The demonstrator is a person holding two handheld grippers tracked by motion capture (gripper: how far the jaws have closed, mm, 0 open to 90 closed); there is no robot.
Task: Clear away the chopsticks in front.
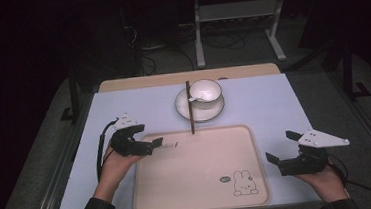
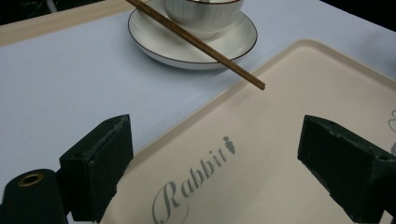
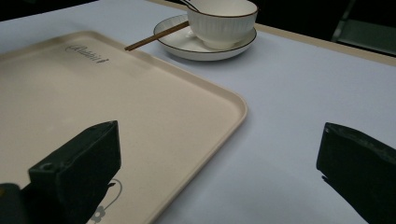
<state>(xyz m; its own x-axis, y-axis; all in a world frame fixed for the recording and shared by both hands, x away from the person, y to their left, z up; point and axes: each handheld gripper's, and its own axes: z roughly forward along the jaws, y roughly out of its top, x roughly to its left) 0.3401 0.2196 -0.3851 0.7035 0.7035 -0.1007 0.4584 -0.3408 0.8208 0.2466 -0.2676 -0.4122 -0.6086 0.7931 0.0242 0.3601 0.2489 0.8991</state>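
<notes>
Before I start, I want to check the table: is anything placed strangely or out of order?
Only the chopsticks: they lie across the saucer beside the bowl, and their near end hangs over the tray rim. Nothing looks spilled or damaged.

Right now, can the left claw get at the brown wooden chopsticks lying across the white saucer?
Probably yes. The left claw is open over the beige tray's near-left corner, and the brown wooden chopsticks overhang the white saucer toward it, with only bare tray and table between.

A dim lab: covered test table (image 1: pixel 273 102), metal stand legs (image 1: pixel 198 33), floor cables (image 1: pixel 218 41).
</notes>
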